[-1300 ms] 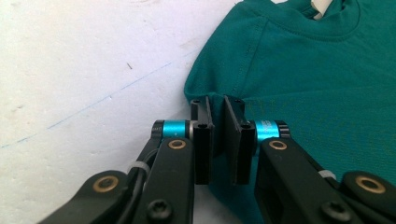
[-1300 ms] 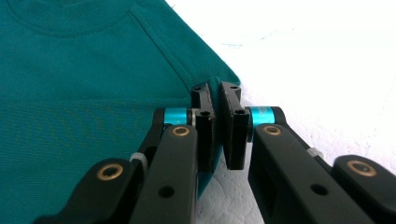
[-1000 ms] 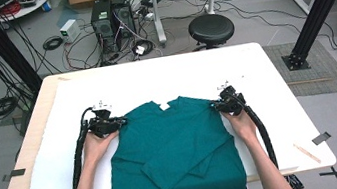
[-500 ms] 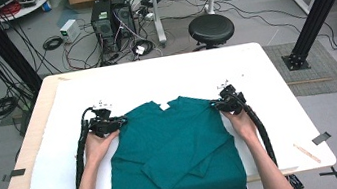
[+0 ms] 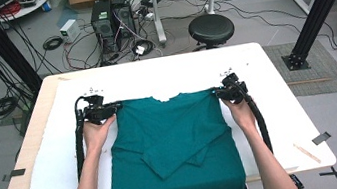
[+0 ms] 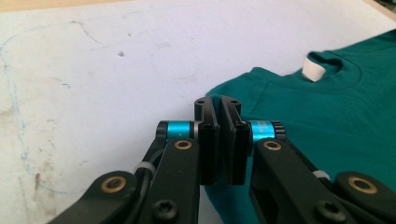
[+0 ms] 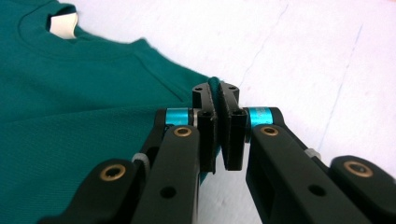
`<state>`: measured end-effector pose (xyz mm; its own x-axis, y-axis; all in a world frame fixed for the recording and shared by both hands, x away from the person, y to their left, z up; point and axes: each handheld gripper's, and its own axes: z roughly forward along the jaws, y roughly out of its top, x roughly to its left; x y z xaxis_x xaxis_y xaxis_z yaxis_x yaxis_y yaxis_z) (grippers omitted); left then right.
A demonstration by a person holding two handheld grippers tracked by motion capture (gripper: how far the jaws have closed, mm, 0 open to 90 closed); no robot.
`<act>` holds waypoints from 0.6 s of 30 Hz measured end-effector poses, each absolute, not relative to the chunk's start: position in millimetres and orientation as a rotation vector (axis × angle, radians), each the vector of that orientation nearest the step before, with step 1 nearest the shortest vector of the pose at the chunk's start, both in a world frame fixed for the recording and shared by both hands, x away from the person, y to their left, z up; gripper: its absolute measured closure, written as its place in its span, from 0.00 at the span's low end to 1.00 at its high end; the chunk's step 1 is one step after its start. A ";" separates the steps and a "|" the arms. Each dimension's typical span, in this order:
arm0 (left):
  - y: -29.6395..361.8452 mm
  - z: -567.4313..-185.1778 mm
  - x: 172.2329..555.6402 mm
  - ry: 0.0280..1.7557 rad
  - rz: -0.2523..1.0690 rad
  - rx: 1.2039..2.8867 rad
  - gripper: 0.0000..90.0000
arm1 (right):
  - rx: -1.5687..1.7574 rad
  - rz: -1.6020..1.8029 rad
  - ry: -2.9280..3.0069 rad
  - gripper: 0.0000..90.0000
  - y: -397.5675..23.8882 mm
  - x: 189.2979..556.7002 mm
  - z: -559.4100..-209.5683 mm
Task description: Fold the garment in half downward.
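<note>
A teal T-shirt (image 5: 172, 134) lies on a white sheet (image 5: 178, 73), collar away from me and both sleeves folded across its middle. My left gripper (image 5: 113, 108) is shut on the shirt's left shoulder edge. Its jaws have just closed a little further, with the fabric pinched between them. In the left gripper view, the gripper (image 6: 219, 100) bites the corner of the T-shirt (image 6: 327, 102) near the white neck label (image 6: 313, 70). My right gripper (image 5: 218, 93) is shut on the other shoulder. In the right gripper view, teal cloth of the T-shirt (image 7: 70, 102) shows between the jaws of that gripper (image 7: 215, 88).
The sheet covers most of a wooden table (image 5: 41, 138). The shirt's hem hangs over the near edge. A thin wooden stick (image 5: 309, 152) and a bit of black tape (image 5: 321, 138) lie at the front right. A black stool (image 5: 211, 28) stands beyond the far edge.
Both hands have risen a little with the shirt's shoulders. The shirt's top edge now runs straighter between the two grippers.
</note>
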<state>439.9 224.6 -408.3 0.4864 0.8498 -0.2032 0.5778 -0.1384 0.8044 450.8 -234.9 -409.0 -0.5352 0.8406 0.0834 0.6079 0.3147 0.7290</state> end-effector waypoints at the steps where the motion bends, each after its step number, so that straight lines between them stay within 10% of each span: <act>1: 224.2 -408.1 442.4 1.204 0.372 1.840 0.96 | 1.310 1.060 2.273 0.97 -235.1 453.7 -407.7; 18: 243.0 -406.1 451.3 1.196 0.342 1.731 0.96 | 1.298 1.098 2.261 0.97 -226.3 474.1 -388.2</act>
<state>451.3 243.0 -406.1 0.4783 0.8339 -0.2754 0.5622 -0.0499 0.8255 474.1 -226.3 -388.2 -0.5406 0.8350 0.1020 0.5967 0.2952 0.7462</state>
